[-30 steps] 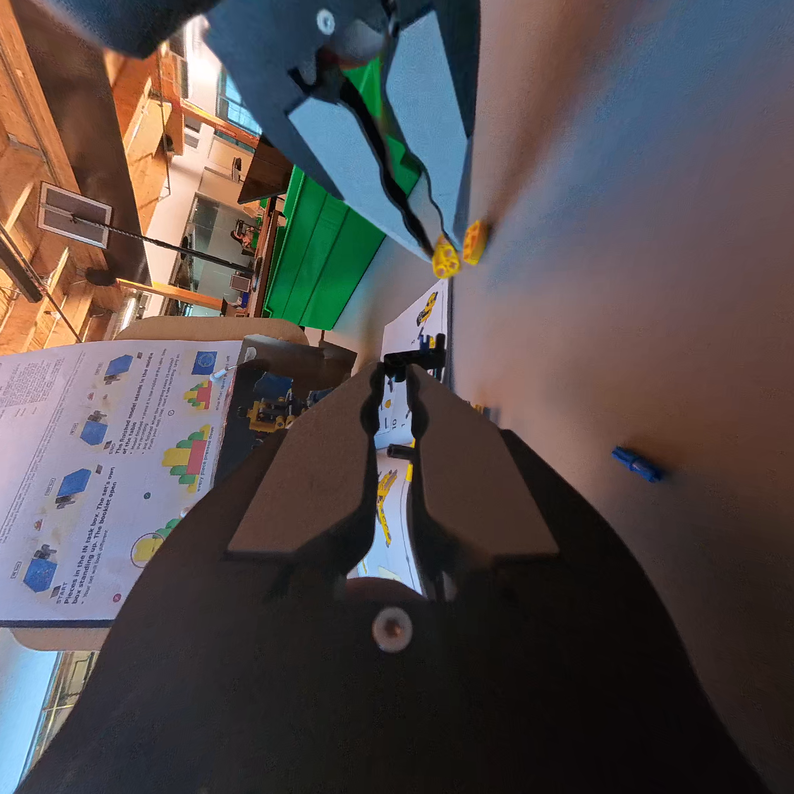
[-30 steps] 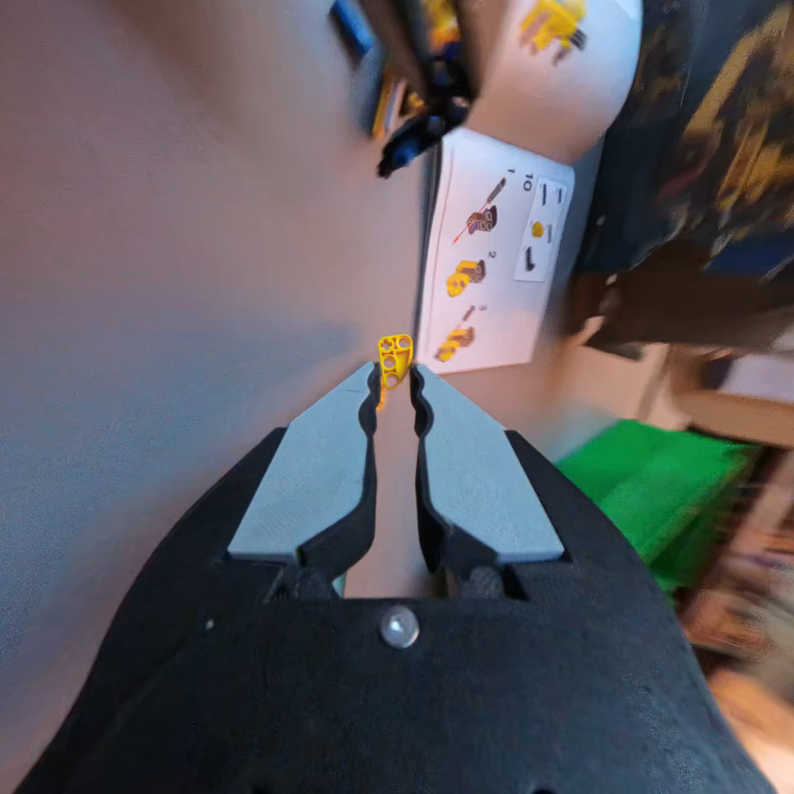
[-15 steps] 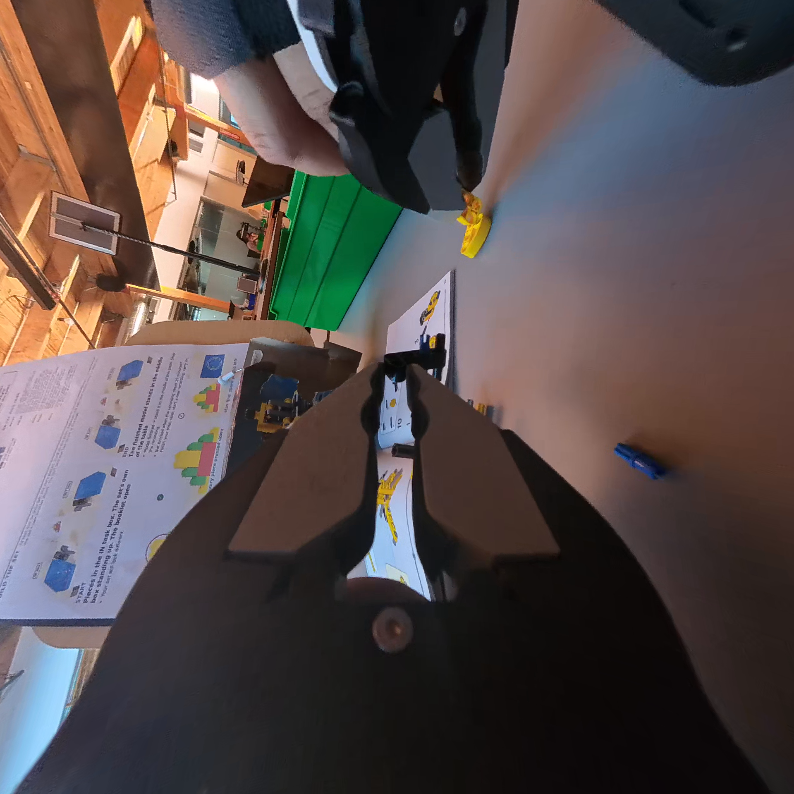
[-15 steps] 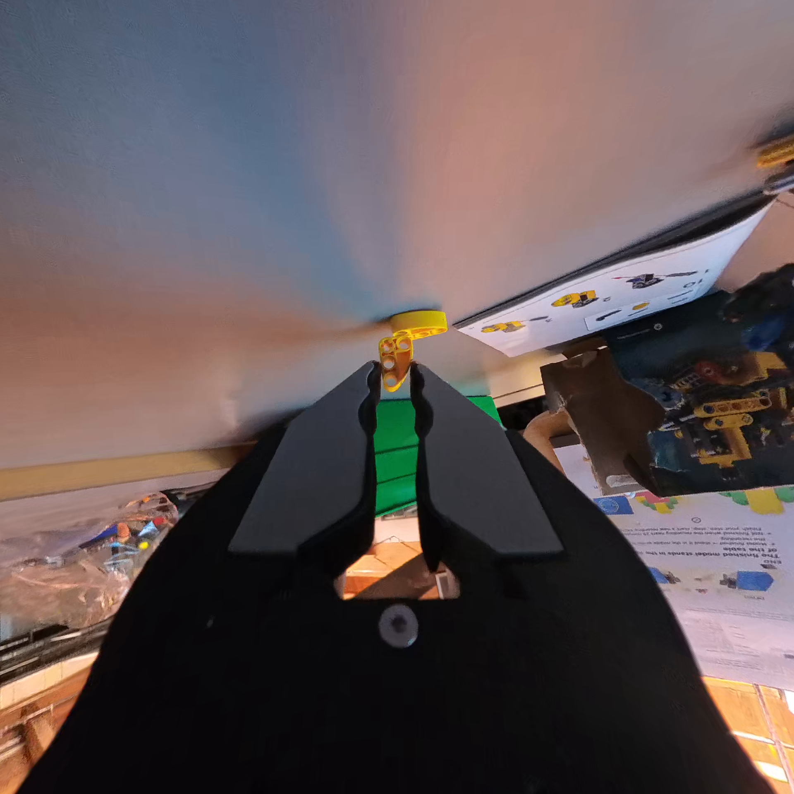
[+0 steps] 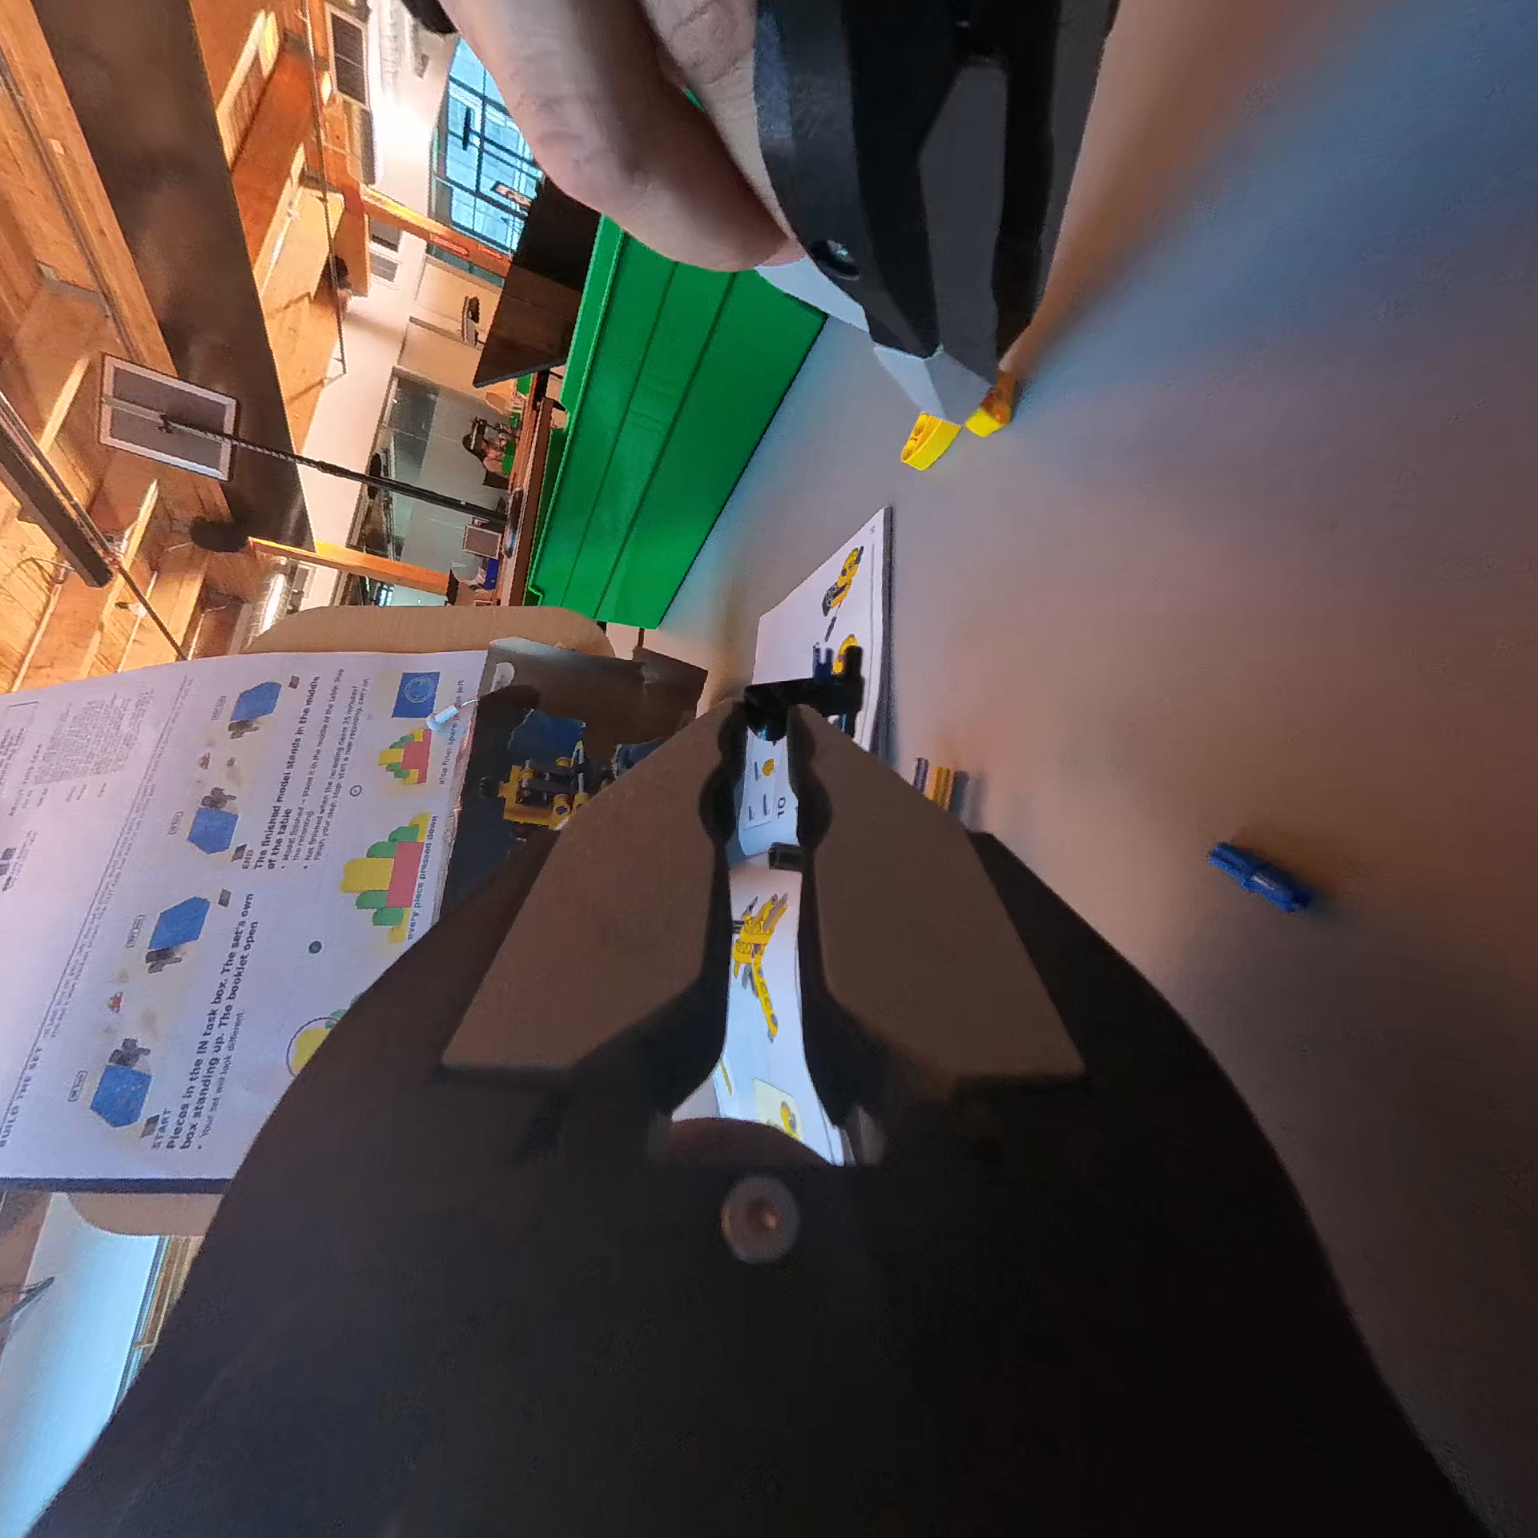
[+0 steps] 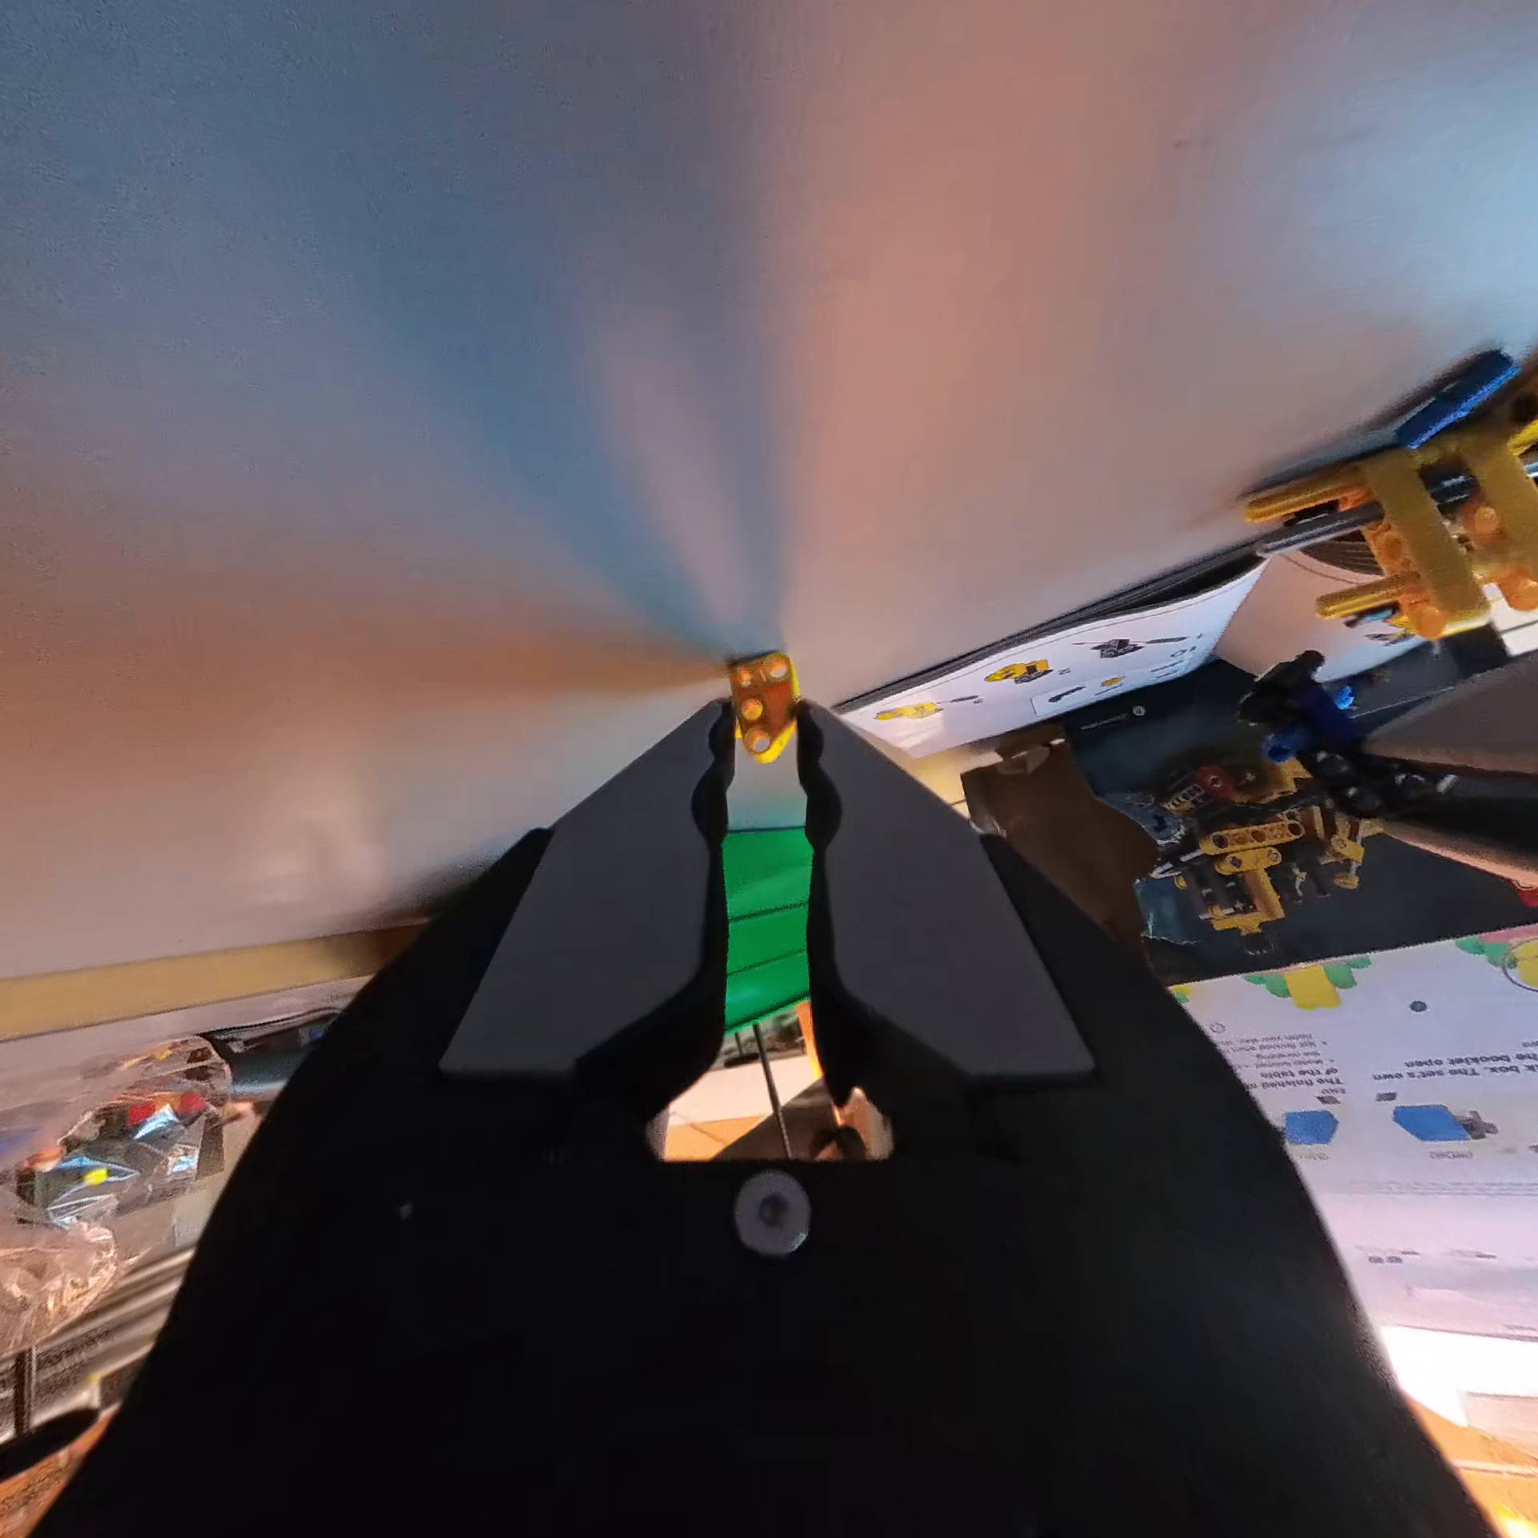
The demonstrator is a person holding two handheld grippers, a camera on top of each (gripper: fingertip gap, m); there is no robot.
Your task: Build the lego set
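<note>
Surface: smooth pale grey table (image 6: 499, 333), lit blue and orange; wooden beams and large windows show in the room beyond.
Right gripper (image 6: 761, 716): its dark fingertips pinch a small yellow Technic plate (image 6: 763, 706) across its narrow sides, with the plate's far end at the table.
Yellow plate look: flat, roughly wedge-shaped, with several round pin holes on its face, glowing orange in the light. In the left wrist view the same piece (image 5: 990, 408) shows at the tip of the right gripper (image 5: 969, 366), far along the table.
Second yellow piece (image 5: 928, 437): a rounded yellow part lying on the table just beside the held plate, loose.
Left gripper (image 5: 761, 716): fingers nearly together, a narrow gap between the tips, holding the end of a black and blue Technic assembly (image 5: 803, 695); the grip itself is partly hidden.
Hand (image 5: 632, 133): the person's hand wraps the right gripper's body.
Instruction booklet (image 5: 820, 666): open and flat on the table, under the left gripper's tips.
Blue pin (image 5: 1261, 878): alone on the table to the right, well apart from the rest.
Printed sheet (image 5: 208, 899): standing at the left, against the set's box.
Green bin (image 5: 666, 433): at the far edge of the table.
Yellow sub-build (image 6: 1431, 541): blurred, with a blue part, at the right wrist view's right edge.
Plastic bags (image 6: 108, 1148): crumpled, with loose parts, at the left.
</note>
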